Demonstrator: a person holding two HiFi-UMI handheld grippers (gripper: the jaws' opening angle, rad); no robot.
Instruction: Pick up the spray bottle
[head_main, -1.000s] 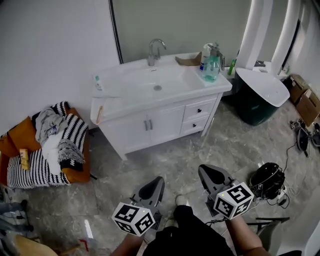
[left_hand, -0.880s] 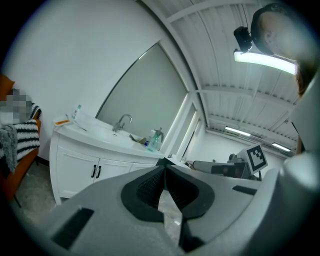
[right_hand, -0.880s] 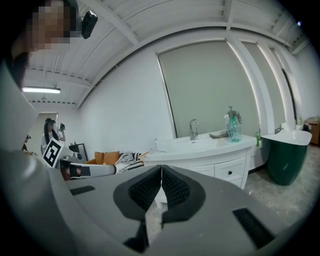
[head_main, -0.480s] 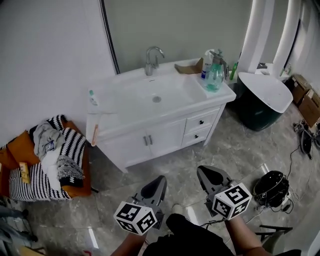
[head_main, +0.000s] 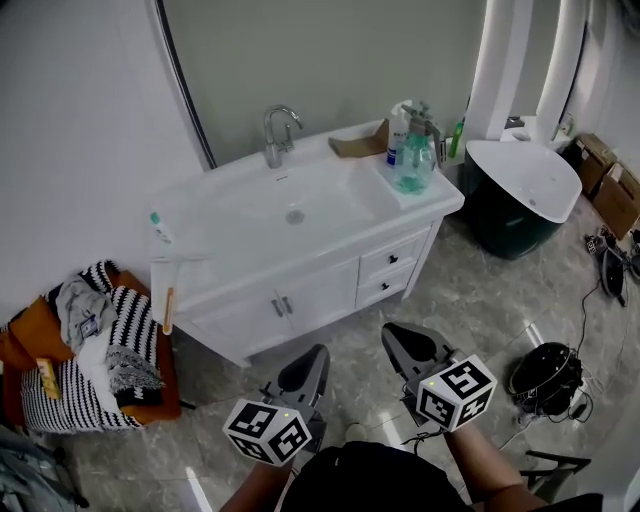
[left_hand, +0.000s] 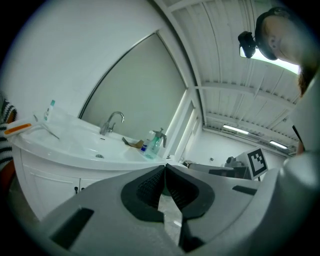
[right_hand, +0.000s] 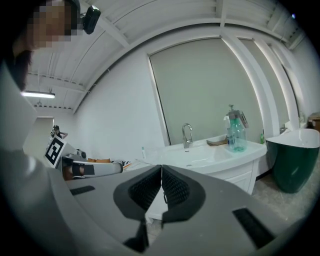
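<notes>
A clear green spray bottle (head_main: 413, 160) with a grey trigger head stands on the right end of the white vanity counter (head_main: 240, 235); it also shows in the left gripper view as the spray bottle (left_hand: 156, 145) and in the right gripper view as the spray bottle (right_hand: 237, 134). My left gripper (head_main: 312, 357) and right gripper (head_main: 393, 335) hover low over the floor, well short of the vanity. Both are shut with nothing between the jaws, as the left gripper (left_hand: 164, 167) and right gripper (right_hand: 161, 169) views show.
A chrome faucet (head_main: 274, 133), a sink basin, a white-and-blue bottle (head_main: 397, 140) and a brown packet (head_main: 357, 145) share the counter. A toothpaste tube (head_main: 156, 227) lies at its left. A dark green tub (head_main: 520, 200) stands right; striped clothes (head_main: 110, 350) left; cables and a black helmet (head_main: 545, 370) on the floor.
Both grippers and the head have advanced toward the vanity; the vanity and bottle have shifted left and sit nearer in the head view. Both jaws stayed shut.
</notes>
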